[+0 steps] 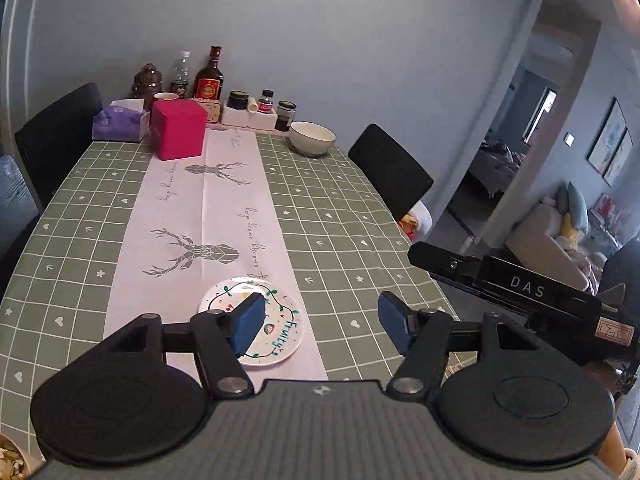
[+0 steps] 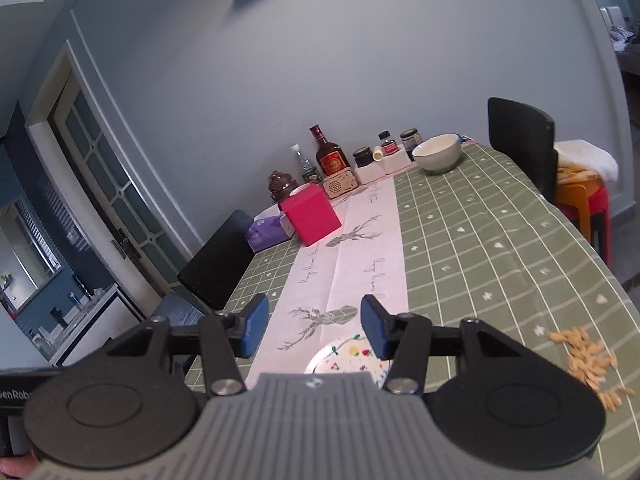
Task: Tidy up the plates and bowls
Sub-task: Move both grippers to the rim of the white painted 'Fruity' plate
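So the readable stuff first: the little plate (image 1: 256, 322) has "Fruity" hand-painted in teal along its rim, plus a green vine wreath and a strawberry doodle. The white runner (image 1: 224, 216) down the middle of the table has geometric deer heads and looping script; I can pick out "every day" and not much else. The other gripper's body, poking in at the right of the left wrist view, says "DAS". A cut-off "GenRob" shows at the left edge of the right wrist view. The dark liquor bottle (image 1: 210, 76) has a red and gold label, too small to read.

The left gripper (image 1: 320, 322) has its jaws spread wide, nothing between them, and its blue left pad overlaps the plate in view, so part of the rim is hidden. The right gripper (image 2: 310, 330) is spread too, also empty, with the plate (image 2: 348, 356) mostly hidden behind its body.

The plate sits on the runner at the near end. The bowl (image 1: 312, 138), smooth glazed ceramic, sits at the far end on the green grid tablecloth (image 1: 348, 216), near the jars.

There's a matte pink cube box (image 1: 178, 130), a purple tissue pack (image 1: 118, 122), and a loose scatter of pale seeds (image 2: 588, 360).
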The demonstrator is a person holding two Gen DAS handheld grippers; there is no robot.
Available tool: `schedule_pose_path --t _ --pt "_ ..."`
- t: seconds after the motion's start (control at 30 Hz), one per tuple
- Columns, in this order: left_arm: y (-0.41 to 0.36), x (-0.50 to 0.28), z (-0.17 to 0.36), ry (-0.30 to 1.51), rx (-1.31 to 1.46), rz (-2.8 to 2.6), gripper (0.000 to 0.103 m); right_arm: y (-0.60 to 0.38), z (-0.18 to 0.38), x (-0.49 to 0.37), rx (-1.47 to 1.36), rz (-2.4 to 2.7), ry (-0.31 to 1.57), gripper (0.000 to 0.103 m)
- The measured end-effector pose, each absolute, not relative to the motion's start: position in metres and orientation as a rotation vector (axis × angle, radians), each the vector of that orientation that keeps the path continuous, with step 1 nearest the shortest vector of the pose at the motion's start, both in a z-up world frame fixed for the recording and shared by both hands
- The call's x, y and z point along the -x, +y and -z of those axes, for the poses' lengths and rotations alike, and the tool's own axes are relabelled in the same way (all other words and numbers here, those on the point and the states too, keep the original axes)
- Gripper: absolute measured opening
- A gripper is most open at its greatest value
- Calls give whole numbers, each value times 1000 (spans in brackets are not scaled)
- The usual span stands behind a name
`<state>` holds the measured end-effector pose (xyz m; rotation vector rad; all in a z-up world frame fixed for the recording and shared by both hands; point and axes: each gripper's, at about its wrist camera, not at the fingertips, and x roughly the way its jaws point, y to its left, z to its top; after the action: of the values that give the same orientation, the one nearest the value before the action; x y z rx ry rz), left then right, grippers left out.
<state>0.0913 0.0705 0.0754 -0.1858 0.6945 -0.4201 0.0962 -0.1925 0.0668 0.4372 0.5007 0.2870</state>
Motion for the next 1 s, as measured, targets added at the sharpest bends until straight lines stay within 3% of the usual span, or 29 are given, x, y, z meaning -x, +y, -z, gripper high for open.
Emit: schedule_pose_path --t 0.4,1.0 --pt "122 -159 -7 758 268 288 76 -197 -8 -164 -552 -373 610 51" --pt "128 -196 71 869 302 238 76 -208 88 -226 -607 -494 756 52"
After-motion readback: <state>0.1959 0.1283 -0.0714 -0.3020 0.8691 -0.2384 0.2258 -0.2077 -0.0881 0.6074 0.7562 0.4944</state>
